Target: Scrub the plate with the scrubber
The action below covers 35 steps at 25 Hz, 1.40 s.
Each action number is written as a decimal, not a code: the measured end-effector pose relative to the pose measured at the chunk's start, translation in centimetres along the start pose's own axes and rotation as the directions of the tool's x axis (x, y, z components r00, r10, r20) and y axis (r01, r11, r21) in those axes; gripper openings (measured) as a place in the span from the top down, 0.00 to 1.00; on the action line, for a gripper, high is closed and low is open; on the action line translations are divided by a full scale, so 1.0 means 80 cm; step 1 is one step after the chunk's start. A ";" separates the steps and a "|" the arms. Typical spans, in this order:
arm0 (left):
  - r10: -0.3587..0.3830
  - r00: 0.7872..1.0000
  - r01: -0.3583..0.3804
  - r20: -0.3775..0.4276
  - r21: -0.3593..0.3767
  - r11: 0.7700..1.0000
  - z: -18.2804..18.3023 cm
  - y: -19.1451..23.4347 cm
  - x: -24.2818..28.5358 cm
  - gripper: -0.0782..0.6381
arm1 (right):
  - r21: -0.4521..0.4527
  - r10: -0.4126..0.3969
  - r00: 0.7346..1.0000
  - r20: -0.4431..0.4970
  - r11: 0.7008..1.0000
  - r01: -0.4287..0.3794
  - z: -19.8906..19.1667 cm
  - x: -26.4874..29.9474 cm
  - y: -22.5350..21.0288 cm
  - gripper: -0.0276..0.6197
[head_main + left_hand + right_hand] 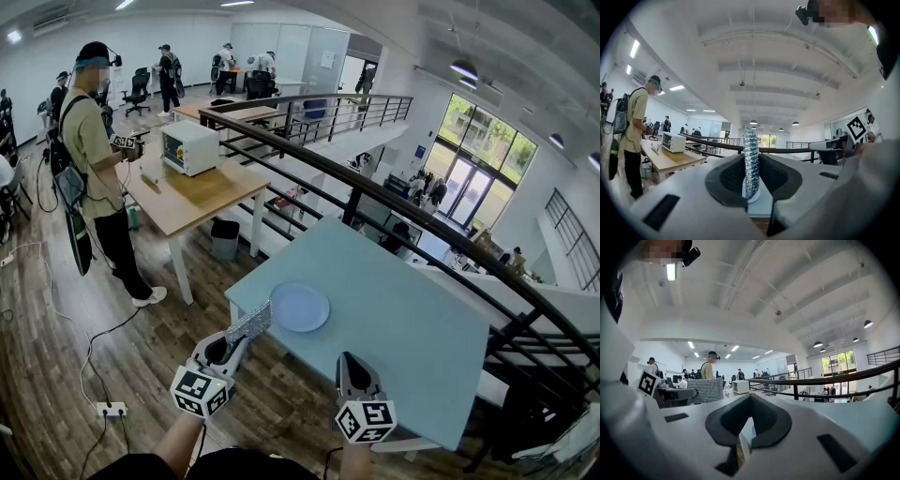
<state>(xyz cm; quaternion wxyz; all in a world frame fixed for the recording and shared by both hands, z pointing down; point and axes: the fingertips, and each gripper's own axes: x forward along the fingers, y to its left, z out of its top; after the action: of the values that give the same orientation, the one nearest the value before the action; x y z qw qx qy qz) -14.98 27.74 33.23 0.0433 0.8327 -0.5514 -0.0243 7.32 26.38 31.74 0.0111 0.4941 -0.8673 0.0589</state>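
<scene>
A round pale-blue plate (299,307) lies near the front left corner of the light blue table (403,328). A flat silver mesh scrubber (249,323) is pinched in my left gripper (234,343), just off the table's corner, with its far end close to the plate's left rim. In the left gripper view the scrubber (750,154) stands edge-on between the shut jaws, with a bit of the plate (755,196) behind it. My right gripper (353,368) is shut and empty, held over the table's front edge to the right of the plate. The right gripper view shows the scrubber (705,391) off to its left.
A black railing (375,197) runs behind the table over an open drop. To the left a person (94,159) stands at a wooden table (202,197) with a white oven (189,147). A power strip (111,409) and cables lie on the wooden floor.
</scene>
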 end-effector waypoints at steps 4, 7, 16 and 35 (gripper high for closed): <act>0.001 1.000 -0.001 -0.009 0.010 1.000 -0.007 -0.010 -0.002 0.78 | -0.005 -0.005 1.000 0.005 1.000 0.006 -0.001 -0.012 -0.007 0.95; 0.002 1.000 -0.001 -0.007 0.021 1.000 -0.007 -0.016 -0.002 0.78 | -0.008 -0.006 1.000 0.001 1.000 0.006 -0.005 -0.017 -0.008 0.95; -0.007 1.000 0.008 -0.012 0.018 1.000 -0.010 0.000 -0.015 0.78 | 0.041 -0.006 1.000 0.011 0.999 0.005 -0.009 -0.014 0.005 0.95; -0.032 0.999 0.032 -0.008 0.003 0.999 -0.026 0.086 -0.062 0.78 | 0.043 -0.071 0.997 0.007 0.997 0.071 -0.034 0.015 0.078 0.95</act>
<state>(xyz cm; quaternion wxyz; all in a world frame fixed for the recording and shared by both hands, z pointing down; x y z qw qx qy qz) -23.04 29.75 35.92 0.0436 0.8417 -0.5377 -0.0207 1.21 28.82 33.93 -0.0012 0.5250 -0.8478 0.0747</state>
